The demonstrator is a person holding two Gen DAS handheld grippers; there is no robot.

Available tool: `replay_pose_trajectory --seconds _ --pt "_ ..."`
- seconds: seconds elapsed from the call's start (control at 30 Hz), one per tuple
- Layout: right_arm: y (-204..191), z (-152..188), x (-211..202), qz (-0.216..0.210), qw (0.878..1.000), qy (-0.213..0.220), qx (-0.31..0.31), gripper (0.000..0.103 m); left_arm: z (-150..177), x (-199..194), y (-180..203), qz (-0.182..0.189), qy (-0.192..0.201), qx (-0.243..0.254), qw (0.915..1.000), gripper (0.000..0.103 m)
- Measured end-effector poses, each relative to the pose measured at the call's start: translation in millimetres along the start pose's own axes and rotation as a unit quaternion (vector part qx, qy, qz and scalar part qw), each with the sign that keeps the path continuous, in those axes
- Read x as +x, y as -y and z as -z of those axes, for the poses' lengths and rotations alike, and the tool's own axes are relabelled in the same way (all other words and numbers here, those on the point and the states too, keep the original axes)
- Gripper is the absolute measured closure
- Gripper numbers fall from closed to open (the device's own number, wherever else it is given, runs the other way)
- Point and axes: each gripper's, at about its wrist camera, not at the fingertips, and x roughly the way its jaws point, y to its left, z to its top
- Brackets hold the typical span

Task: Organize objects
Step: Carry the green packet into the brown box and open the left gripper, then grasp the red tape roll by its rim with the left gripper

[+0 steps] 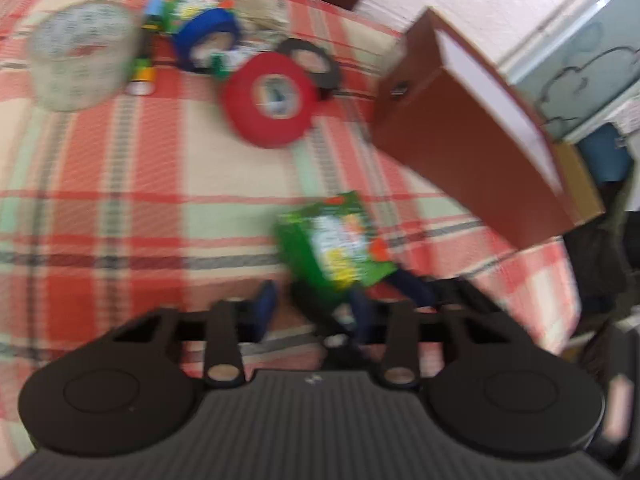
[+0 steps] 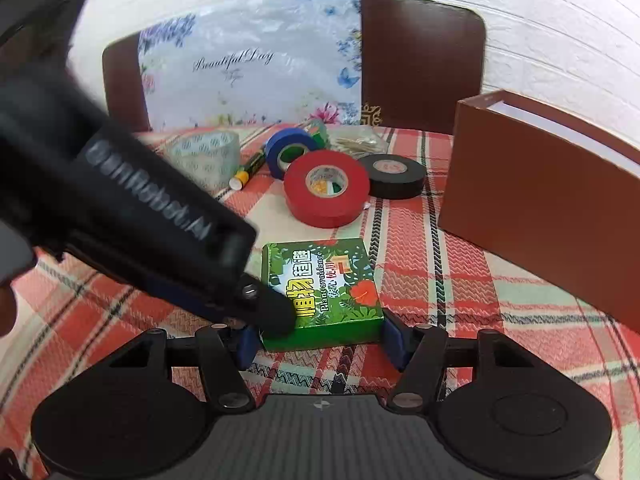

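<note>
Green box [image 2: 322,290] is lying flat on the plaid desk [image 2: 460,280], just short of the brown open container [image 2: 540,216]; right gripper [image 2: 320,340] jaws are clamping its near edge, left gripper [image 2: 276,316] is pressing on its corner, jaw state unclear. Red tape [image 2: 326,188], black tape [image 2: 394,174], blue tape [image 2: 290,150], clear tape [image 2: 204,156] and a marker [image 2: 248,170] are lying loose behind it. Nothing is showing as packed yet, so sorting is looking barely begun.

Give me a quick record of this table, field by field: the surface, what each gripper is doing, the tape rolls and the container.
surface: plaid tablecloth
right gripper: pads against both sides of the green box, which lies flat
left gripper: tip at the same box's near left corner; grip unclear, view blurred
tape rolls: red tape, black tape beside it, blue tape and clear tape further back
container: brown box, open-topped, right of the rolls
</note>
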Motion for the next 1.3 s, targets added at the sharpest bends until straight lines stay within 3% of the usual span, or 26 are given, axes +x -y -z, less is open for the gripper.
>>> replay_pose_trajectory --seconds 0.17,0.3,0.37,0.47,0.63,0.67,0.73,0.83,0.93,1.03,1.1,1.23,1.3 --pt "17.7 -16.5 -21.4 0.057 0.995 0.087 0.001 0.044 -19.6 -13.1 63.6 -0.005 0.049 0.097 0.9940 0.067" --pt "44.3 -43.0 -35.1 0.124 0.979 0.164 -0.004 0.044 -43.1 -14.2 116.7 0.003 0.079 0.167 0.9828 0.067" --pt "61.2 -57.6 -34.6 0.154 0.971 0.182 -0.002 0.044 -60.7 -0.5 139.4 0.001 0.090 0.192 0.9772 0.067" --pt "94.8 -76.4 -26.0 0.184 0.964 0.192 0.029 0.043 -81.4 23.8 167.5 0.003 0.097 0.217 0.9713 0.066" --pt "136.8 -87.9 10.3 0.205 0.966 0.135 0.086 0.031 -93.5 57.7 169.7 -0.041 0.088 0.215 0.9718 0.056" --pt "137.8 -84.9 11.3 0.203 0.965 0.136 0.093 0.031 -91.0 53.8 168.8 -0.033 0.089 0.211 0.9729 0.056" --pt "130.5 -77.8 7.0 0.209 0.961 0.156 0.093 0.029 -81.4 39.9 160.1 -0.016 0.103 0.218 0.9704 0.052" --pt "104.9 -64.4 -2.4 0.214 0.952 0.202 0.088 0.024 -60.3 6.5 148.2 -0.022 0.161 0.238 0.9575 0.049" --pt "69.1 -49.7 -2.6 0.190 0.953 0.225 0.076 0.022 -43.7 -23.6 109.0 -0.031 0.198 0.211 0.9567 0.049" --pt "26.6 -34.9 6.2 0.116 0.976 0.183 0.038 0.026 -33.0 -32.3 50.8 -0.086 0.191 0.151 0.9660 0.049" --pt "6.2 -42.4 30.7 0.085 0.986 0.147 0.006 0.030 -27.6 -30.3 8.4 -0.120 0.173 0.101 0.9724 0.049" --pt "-2.4 -52.6 52.4 0.050 0.995 0.089 -0.019 0.038 -10.5 -30.1 -61.1 -0.167 0.156 0.020 0.9732 0.049" --pt "1.2 -57.7 63.6 0.042 0.997 0.061 -0.020 0.038 -4.8 -30.0 -84.9 -0.165 0.167 0.000 0.9720 0.050"
